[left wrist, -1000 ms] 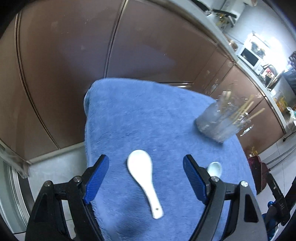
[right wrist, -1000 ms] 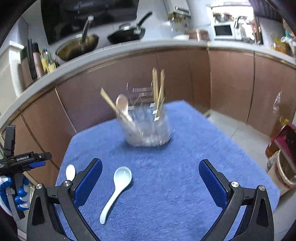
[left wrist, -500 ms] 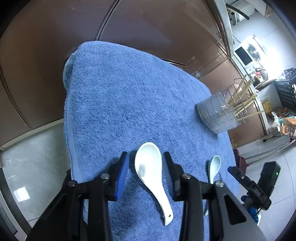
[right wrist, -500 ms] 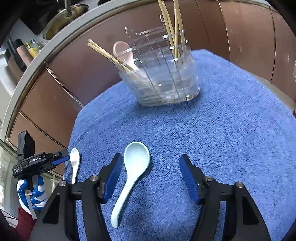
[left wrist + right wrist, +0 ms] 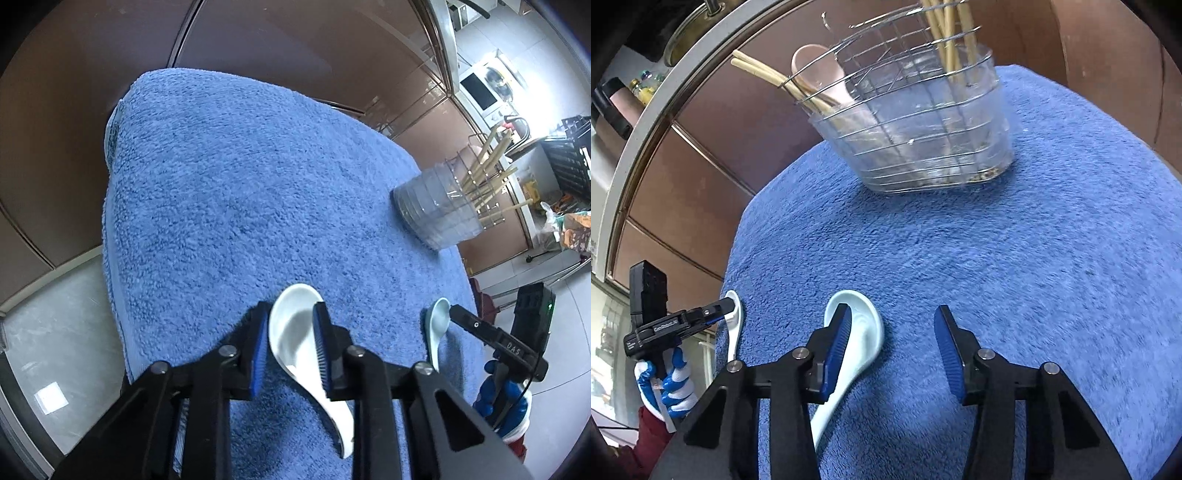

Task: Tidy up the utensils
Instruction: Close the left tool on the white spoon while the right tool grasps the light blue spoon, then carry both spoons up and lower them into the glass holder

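At the bottom centre of my left wrist view, my left gripper (image 5: 290,345) had its blue pads pressed against both sides of the white spoon (image 5: 295,332), bowl pointing up the frame and handle running down to the lower right, on the blue towel (image 5: 229,192). The pale blue spoon (image 5: 436,325) lay at the right edge, just beside the other tool (I could not tell whether they touched). In my right wrist view, my right gripper (image 5: 892,345) stood wide apart, gripping nothing, its left pad over that pale blue spoon (image 5: 864,332). The clear utensil holder (image 5: 916,122), with chopsticks (image 5: 951,40) and a pink spoon (image 5: 820,72), sat at upper centre
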The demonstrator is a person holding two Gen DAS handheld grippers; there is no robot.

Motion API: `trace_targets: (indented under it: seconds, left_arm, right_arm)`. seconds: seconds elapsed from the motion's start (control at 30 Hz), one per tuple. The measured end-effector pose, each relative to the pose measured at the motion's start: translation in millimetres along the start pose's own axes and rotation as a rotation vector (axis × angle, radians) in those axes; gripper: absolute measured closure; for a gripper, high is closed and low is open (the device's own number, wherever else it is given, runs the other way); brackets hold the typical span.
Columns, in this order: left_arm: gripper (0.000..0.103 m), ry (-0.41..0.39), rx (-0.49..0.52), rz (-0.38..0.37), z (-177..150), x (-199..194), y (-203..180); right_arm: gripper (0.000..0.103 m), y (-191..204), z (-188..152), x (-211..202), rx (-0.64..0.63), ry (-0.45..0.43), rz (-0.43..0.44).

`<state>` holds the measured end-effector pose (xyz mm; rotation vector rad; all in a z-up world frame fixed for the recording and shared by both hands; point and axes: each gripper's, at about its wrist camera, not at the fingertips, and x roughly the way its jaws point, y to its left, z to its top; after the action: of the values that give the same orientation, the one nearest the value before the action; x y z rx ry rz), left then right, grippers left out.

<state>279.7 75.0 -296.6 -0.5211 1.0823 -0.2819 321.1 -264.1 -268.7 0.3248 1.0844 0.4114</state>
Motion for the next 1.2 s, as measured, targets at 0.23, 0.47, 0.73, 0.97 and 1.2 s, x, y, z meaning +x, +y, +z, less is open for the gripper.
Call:
trace_targets:
  seconds: [0.23,0.47,0.73,0.97,1.2]
  left_arm:
    - [0.096,0.005,0.020,0.044,1.6,3.7,-3.4]
    - [0.097,-0.031,0.048,0.098,-5.2,-0.8,-13.7]
    - [0.098,-0.116,0.122,0.146,-20.6,-25.2,-30.1]
    - [0.098,-0.192,0.195,0.154,-35.1,-54.0,-48.7]
    - [0.098,-0.245,0.226,0.109,-49.5,-82.2,-59.7]
  right_arm:
    - [0.084,10.5,-2.0,16.0,-0.042,0.065,0.009]
    - [0.097,23.5,-8.5,12.4,-0.094,0.021,-0.024]
    - [0.097,35.3,-21.1,-34.1,-0.150,-0.108,-0.102]
    - [0.097,48.2,-34.4,-67.8,-0.155,-0.210,-0.150]
    - [0.097,64.4,-49.0,-98.3,-0.168,-0.272,-0.182]
